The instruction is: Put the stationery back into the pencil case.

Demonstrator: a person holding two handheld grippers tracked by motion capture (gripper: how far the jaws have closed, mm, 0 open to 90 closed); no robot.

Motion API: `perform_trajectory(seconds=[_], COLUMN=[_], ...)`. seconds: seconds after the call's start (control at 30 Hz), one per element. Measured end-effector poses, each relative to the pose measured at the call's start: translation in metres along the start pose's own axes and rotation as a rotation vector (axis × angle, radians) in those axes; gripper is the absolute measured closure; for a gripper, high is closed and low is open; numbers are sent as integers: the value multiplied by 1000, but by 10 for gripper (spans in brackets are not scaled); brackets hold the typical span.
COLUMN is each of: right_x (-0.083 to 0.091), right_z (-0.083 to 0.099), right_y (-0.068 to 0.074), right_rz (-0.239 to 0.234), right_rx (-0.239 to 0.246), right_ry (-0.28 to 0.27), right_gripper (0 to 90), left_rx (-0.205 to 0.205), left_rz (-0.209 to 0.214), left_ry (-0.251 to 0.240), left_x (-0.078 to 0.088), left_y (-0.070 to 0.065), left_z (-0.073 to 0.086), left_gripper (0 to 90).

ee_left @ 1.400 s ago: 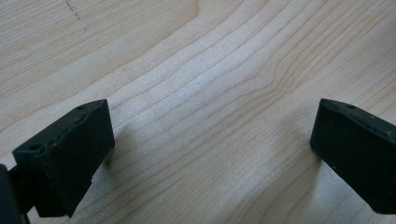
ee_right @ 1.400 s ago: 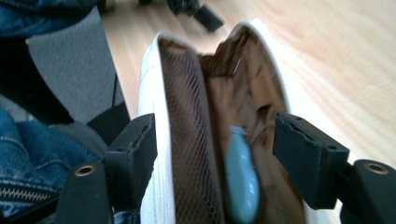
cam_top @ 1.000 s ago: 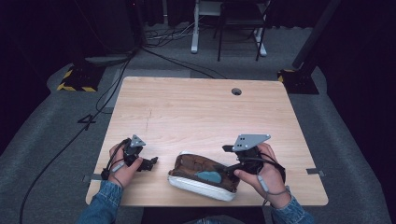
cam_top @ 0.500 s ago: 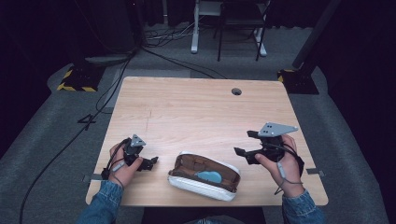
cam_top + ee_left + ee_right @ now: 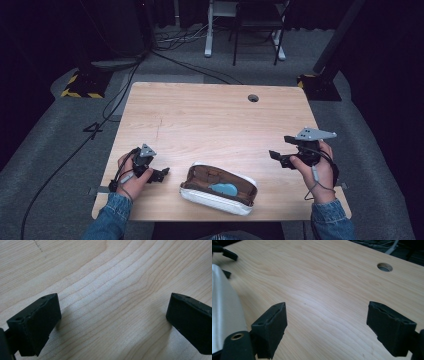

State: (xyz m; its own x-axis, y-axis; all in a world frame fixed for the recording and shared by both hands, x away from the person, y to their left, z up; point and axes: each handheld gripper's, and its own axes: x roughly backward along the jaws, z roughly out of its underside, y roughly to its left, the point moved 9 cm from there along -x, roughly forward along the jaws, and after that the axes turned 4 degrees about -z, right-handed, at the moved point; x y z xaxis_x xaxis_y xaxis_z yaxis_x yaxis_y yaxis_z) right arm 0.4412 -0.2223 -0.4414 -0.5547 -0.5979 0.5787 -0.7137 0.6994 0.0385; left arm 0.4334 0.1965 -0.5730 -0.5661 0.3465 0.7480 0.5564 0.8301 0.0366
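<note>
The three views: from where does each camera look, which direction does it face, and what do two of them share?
High view: above the person's side, facing forward and down on the table; both hands, left gripper, right gripper.
Left gripper view: looks down at bare wood between its open jaws.
Right gripper view: looks across the table; shares the pouch and cable hole with the high view.

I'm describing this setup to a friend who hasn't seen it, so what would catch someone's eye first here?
Probably the open pouch at the table's near edge, white outside, brown inside, with something light blue in it. Next, the two hand-held grippers flanking it: the left gripper low beside the pouch, the right gripper held farther off to the right, both with jaws wide apart over bare wood. A round hole marks the table's far side.
</note>
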Motion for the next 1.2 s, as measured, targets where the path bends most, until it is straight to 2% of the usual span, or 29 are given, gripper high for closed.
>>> perform_trajectory(seconds=[0.17,0.2,0.23,0.27,0.4,0.43,0.47,0.5,0.53,0.67,0.73,1.03,1.2], right_x=[-3,-4,-4,-6,-7,-7,-9,-9,-11,-14,-18,-28,-30], right_z=[13,16,16,22,33,33,39,39,45,54,64,82,90], right_y=[-19,-25,-25,-34,-50,-50,-60,-60,-68,-77,-86,-106,-111], right_rz=[53,68,68,94,119,119,140,140,164,192,221,264,274], right_rx=[-23,-43,-43,-79,-106,-106,-134,-134,-150,-185,-207,-224,-223], right_ry=[26,24,24,18,21,21,13,13,12,8,10,26,44], right_gripper=[160,161,161,161,161,161,161,161,162,162,162,162,162], left_rx=[-2,-1,-1,-1,-1,-1,-2,-2,-1,-2,-2,-2,-1], left_rz=[0,0,0,0,0,0,0,0,0,0,1,1,1], left_ry=[1,1,1,0,1,1,1,1,1,1,1,1,1], left_x=[0,0,0,0,0,0,0,0,0,0,0,0,0], left_y=[0,0,0,0,0,0,0,0,0,0,0,0,0], left_z=[0,0,0,0,0,0,0,0,0,0,0,0,0], left_gripper=[0,0,0,0,0,0,0,0,0,0,0,0,0])
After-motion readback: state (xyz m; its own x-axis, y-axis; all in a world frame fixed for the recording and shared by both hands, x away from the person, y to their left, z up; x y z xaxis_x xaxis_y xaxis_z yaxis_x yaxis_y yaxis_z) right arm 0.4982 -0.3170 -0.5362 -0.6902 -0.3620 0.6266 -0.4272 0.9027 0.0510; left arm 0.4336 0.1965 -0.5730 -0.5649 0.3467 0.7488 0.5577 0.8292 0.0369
